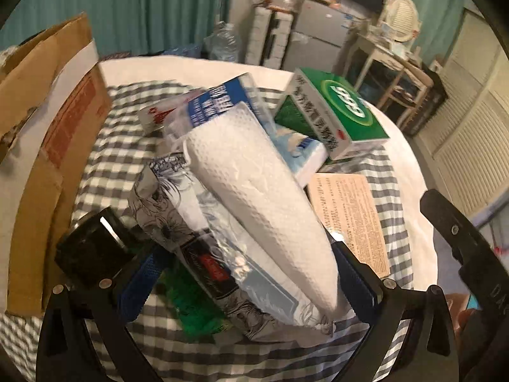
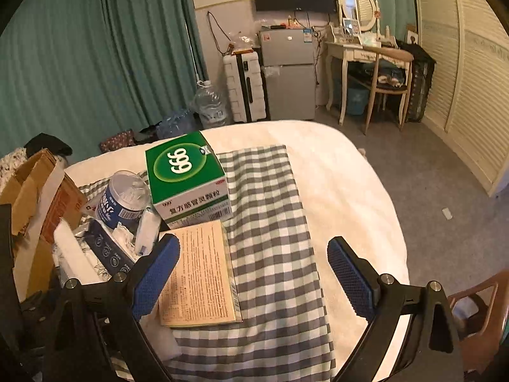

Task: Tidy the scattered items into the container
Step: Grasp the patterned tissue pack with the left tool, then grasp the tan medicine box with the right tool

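Checked grey-white cloth (image 2: pixel 270 210) covers the bed. Left tool (image 1: pixel 248 273) grips a white embossed tissue pack (image 1: pixel 254 191), lower centre; right tool (image 2: pixel 251 280) gapes empty. Slippery wrapping may slide free.

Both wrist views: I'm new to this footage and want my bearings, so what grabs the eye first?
The green box marked 999 stands out, sitting on the checked cloth at the far end of the clutter. In the left wrist view a long white embossed tissue pack fills the middle, lying between the left gripper fingers atop other packets. A torn cardboard box stands at the left.
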`<control>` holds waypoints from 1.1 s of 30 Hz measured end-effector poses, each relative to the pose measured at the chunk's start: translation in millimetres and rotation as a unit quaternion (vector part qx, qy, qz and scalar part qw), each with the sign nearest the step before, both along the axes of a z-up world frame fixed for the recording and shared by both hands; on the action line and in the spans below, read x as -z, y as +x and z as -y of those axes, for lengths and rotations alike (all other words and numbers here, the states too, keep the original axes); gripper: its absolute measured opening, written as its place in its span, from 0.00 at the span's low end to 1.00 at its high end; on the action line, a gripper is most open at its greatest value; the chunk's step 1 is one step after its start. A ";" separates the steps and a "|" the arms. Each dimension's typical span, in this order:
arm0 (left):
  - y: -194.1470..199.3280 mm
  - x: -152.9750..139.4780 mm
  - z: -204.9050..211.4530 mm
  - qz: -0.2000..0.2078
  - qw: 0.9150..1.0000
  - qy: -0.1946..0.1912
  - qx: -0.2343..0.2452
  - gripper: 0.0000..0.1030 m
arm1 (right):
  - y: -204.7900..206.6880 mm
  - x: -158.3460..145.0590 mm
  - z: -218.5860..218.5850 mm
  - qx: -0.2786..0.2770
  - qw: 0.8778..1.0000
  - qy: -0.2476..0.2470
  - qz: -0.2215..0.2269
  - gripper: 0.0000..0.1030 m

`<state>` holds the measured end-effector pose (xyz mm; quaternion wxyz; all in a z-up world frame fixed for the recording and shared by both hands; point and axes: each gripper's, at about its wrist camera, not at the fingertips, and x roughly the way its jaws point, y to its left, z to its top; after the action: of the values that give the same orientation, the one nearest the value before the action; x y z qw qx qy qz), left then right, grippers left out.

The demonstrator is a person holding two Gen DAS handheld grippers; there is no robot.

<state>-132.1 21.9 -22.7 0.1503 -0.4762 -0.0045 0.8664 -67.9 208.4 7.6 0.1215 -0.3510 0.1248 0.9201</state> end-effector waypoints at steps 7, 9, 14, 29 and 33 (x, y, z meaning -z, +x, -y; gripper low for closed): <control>-0.8 -11.8 10.4 -0.020 1.000 0.002 0.004 0.58 | 6.3 -1.5 1.0 -0.004 1.000 -0.012 0.005 0.92; -2.1 -15.5 14.7 -0.018 1.000 0.006 0.001 0.51 | 5.5 -2.5 4.2 -0.009 1.000 -0.012 0.007 0.92; -6.1 -18.0 22.5 -0.005 1.000 0.013 -0.003 0.38 | 0.7 4.3 16.8 -0.034 0.999 -0.006 0.027 0.92; -18.1 -48.2 48.4 -0.037 0.998 -0.004 -0.040 0.36 | -11.1 46.2 51.7 -0.092 0.990 0.038 0.096 0.92; -17.3 -45.9 47.8 -0.033 0.999 -0.007 -0.039 0.36 | -12.8 52.5 61.8 -0.110 0.987 0.050 0.109 0.92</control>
<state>-149.5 -26.0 23.2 0.1130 -0.4474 -0.0125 0.8871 -80.7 146.6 -44.9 0.0499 -0.4541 0.0254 0.8892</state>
